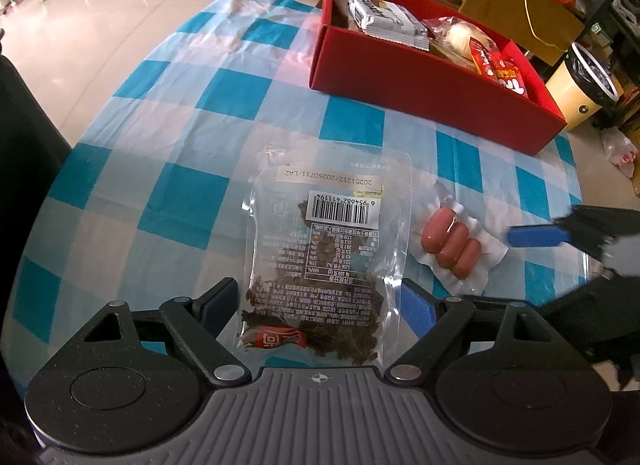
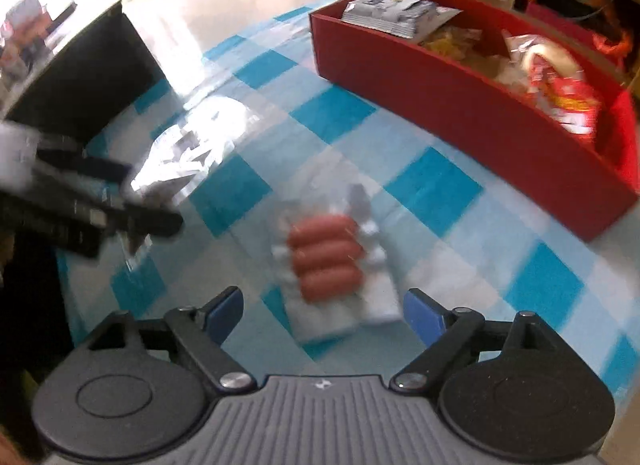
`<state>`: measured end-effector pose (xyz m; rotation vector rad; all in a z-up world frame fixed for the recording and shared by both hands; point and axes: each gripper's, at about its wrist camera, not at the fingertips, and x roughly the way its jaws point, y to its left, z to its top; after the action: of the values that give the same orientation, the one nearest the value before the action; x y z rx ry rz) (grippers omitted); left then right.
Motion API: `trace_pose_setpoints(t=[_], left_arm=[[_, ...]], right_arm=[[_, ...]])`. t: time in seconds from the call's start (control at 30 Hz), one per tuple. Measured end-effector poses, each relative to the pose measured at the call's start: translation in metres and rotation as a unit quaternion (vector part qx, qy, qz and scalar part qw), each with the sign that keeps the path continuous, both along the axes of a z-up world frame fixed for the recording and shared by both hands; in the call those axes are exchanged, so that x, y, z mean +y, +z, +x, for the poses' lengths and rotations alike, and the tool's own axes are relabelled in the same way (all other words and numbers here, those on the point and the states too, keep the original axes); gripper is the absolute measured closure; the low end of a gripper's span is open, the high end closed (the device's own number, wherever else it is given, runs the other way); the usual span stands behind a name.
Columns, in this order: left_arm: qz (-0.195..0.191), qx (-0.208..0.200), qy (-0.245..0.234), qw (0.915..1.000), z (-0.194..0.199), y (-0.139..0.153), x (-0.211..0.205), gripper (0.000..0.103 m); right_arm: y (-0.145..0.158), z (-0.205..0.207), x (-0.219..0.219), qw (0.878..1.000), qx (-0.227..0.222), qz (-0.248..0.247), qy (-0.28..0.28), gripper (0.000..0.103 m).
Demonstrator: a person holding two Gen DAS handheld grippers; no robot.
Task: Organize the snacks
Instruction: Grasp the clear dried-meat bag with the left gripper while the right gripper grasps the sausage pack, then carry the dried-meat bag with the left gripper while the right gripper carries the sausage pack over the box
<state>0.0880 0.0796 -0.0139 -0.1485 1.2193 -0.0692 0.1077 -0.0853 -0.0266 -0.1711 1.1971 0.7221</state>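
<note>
Left gripper [image 1: 320,305] jaws spread wide around the clear snack bag [image 1: 328,249], not gripping. Right gripper [image 2: 324,311] also spread, sausage pack [image 2: 332,265] between its fingers. Both packs lie on the checkered cloth [image 1: 160,145] near the red box [image 1: 420,85].

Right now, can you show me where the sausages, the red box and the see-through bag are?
sausages [image 2: 325,257]: right wrist view, middle sausage.
red box [image 1: 420,85]: left wrist view, near wall.
see-through bag [image 1: 340,241]: left wrist view, printed label.

Clear jerky bag [image 1: 328,249] lies beside 3 packed sausages [image 1: 452,251].
</note>
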Motion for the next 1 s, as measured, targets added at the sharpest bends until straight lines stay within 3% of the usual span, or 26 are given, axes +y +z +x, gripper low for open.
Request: trace_pose_setpoints(t=[0.27, 0.33, 0.53, 0.57, 0.63, 0.7, 1.0], left_arm=[[0.002, 0.005, 0.002, 1.0, 0.002, -0.001, 0.0, 0.014], [0.001, 0.006, 0.002, 1.0, 0.003, -0.001, 0.0, 0.014], [0.003, 0.006, -0.004, 1.0, 0.002, -0.002, -0.001, 0.013], [0.003, 0.008, -0.003, 1.0, 0.002, -0.003, -0.001, 0.013], [0.004, 0.011, -0.001, 0.9999, 0.003, -0.004, 0.0, 0.013], [0.004, 0.012, 0.0, 0.9999, 0.004, -0.005, 0.001, 0.013], [-0.002, -0.001, -0.005, 1.0, 0.001, 0.001, 0.0, 0.013]], right_arm=[[-0.019, 0.002, 0.021, 0.999, -0.039, -0.026, 0.005, 0.013], [-0.022, 0.003, 0.017, 1.0, -0.029, -0.004, 0.003, 0.0], [-0.022, 0.002, 0.022, 0.998, -0.041, -0.02, 0.032, 0.0], [-0.022, 0.003, 0.021, 0.998, -0.043, -0.022, 0.026, 0.002], [-0.019, 0.003, 0.018, 0.998, -0.058, -0.035, 0.017, 0.02], [-0.016, 0.002, 0.011, 0.997, -0.067, -0.036, 0.008, 0.032], [-0.002, 0.0, -0.01, 0.997, -0.065, -0.015, -0.034, 0.033]])
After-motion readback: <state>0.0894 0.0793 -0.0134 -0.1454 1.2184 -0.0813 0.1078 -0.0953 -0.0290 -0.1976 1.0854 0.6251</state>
